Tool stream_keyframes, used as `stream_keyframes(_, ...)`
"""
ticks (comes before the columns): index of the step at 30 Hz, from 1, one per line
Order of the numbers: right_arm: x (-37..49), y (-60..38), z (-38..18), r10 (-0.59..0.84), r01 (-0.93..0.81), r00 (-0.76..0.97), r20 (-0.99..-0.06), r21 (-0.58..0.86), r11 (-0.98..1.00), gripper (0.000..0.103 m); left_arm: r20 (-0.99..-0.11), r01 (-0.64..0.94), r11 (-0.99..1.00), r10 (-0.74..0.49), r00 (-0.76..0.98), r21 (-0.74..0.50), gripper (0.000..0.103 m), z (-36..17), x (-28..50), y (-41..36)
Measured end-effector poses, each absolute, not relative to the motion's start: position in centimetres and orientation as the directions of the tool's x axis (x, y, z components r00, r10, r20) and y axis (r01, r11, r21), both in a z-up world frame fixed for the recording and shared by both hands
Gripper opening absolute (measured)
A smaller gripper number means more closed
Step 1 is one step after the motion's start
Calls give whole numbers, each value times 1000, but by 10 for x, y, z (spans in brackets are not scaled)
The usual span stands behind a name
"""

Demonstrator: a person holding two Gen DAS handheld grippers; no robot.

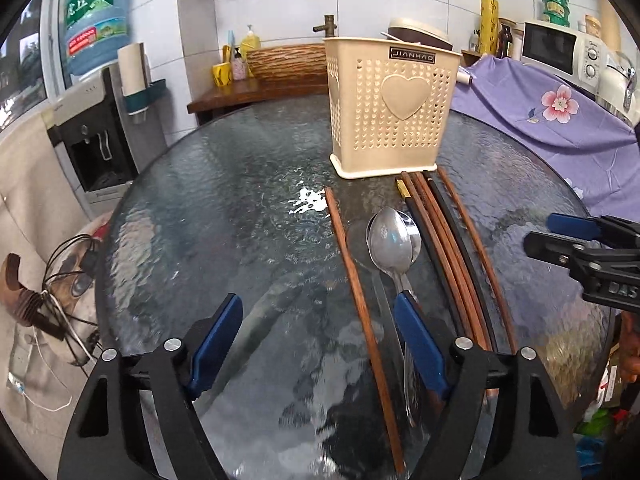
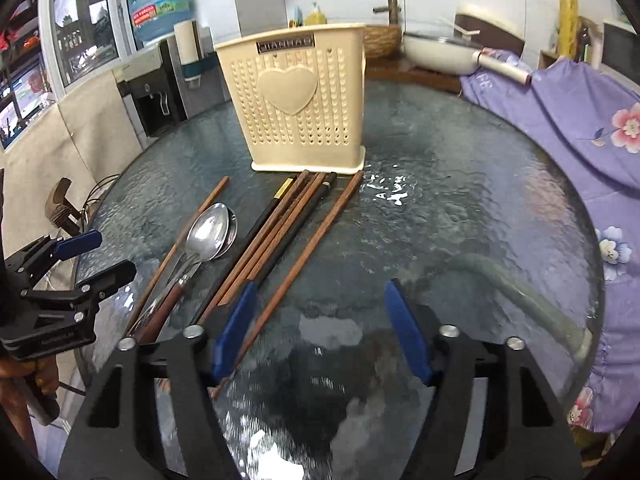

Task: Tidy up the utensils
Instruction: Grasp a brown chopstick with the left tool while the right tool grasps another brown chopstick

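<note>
A round glass surface (image 1: 224,184) carries a cream utensil holder (image 1: 390,112) with a raised heart on its face, standing upright toward the far edge. Just in front of its base lie the utensils, all flat on the glass and pointing roughly from the holder back toward the near edge.

Two metal spoons (image 1: 394,240) lie nested, bowls up and toward the holder, handles running to the near edge. To their left a single brown chopstick (image 1: 352,272) lies apart from the rest. To their right sits a bundle of chopsticks (image 1: 444,240), brown and black, close together and partly touching, their far ends just short of the holder's base. One more brown chopstick (image 2: 316,236) lies a little off the right side of that bundle.

The left gripper (image 1: 318,340) hangs over the near part of the surface with its jaws wide and nothing between them; its right blue finger pad stands over the spoon handles. The right gripper (image 2: 320,328) is also over the near edge, jaws wide and empty; its left pad sits above the near ends of the chopsticks. Whether either pad touches a utensil cannot be told.

A purple flowered cloth (image 2: 568,120) lies beyond the surface's right edge.
</note>
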State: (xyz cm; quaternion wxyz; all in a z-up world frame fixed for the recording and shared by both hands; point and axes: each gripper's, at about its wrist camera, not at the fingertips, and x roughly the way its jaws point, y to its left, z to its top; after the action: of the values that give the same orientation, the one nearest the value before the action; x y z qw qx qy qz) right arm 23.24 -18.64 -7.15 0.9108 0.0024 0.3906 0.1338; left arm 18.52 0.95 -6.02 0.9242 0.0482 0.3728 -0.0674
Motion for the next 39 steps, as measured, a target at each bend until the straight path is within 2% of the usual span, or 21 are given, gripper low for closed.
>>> stream_keyframes(2, 250, -182, -76, 249, -239, 632, -734, 121, 964, 52, -701, 162, 986, -91, 707, 35, 73, -61, 192, 10)
stream_keyframes(5, 272, -179, -81, 240, -221, 613, -753, 128, 967, 45, -711, 165, 986, -95, 697, 30, 69, -60, 206, 11)
stream_keyframes(9, 303, -179, -84, 230, -179, 586, -777, 152, 972, 43, -723, 165, 986, -112, 682, 3, 65, -55, 228, 16)
stream_keyframes(16, 339, -178, -92, 204, -126, 555, -806, 161, 979, 32, -766, 187, 978, -191, 614, -94, 46, -51, 276, 17)
stream_keyframes(21, 355, -181, -90, 198, -100, 544, -815, 172, 980, 30, -785, 211, 973, -199, 587, -89, 42, -55, 301, 4)
stream_keyframes(26, 370, -181, -91, 194, -84, 526, -828, 177, 981, 24, -832, 203, 973, -202, 517, -110, 32, -70, 322, -4)
stream_keyframes(39, 394, -179, -96, 127, -45, 526, -841, 122, 992, 16, -841, 206, 978, -107, 530, 6, 25, -74, 325, -19)
